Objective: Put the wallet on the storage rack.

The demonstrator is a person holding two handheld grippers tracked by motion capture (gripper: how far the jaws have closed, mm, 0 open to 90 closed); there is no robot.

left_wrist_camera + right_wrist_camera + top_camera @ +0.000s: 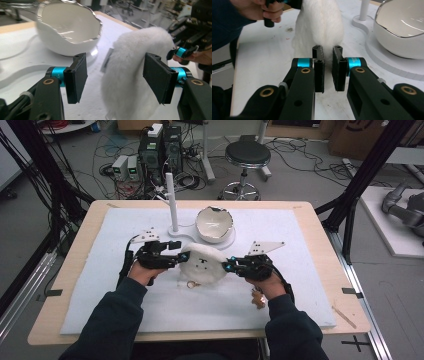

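Note:
A white fluffy plush toy (202, 264) with a small face stands on edge in the middle of the white mat, between both grippers. My left gripper (179, 255) is at its left side. In the left gripper view the jaws (116, 62) stand wide apart around the plush toy (135, 75); the fur lies near one pad and a clear gap shows at the other. My right gripper (227, 266) is at the toy's right side. In the right gripper view its jaws (327, 50) are nearly together, pinching the edge of the plush toy (319, 22).
A white eggshell-shaped bowl (214, 224) with a silver rim sits on a white base just behind the toy, beside a white upright post (172, 202). A small gold ring (192, 284) lies in front of the toy, a small brown object (258, 300) by the right hand.

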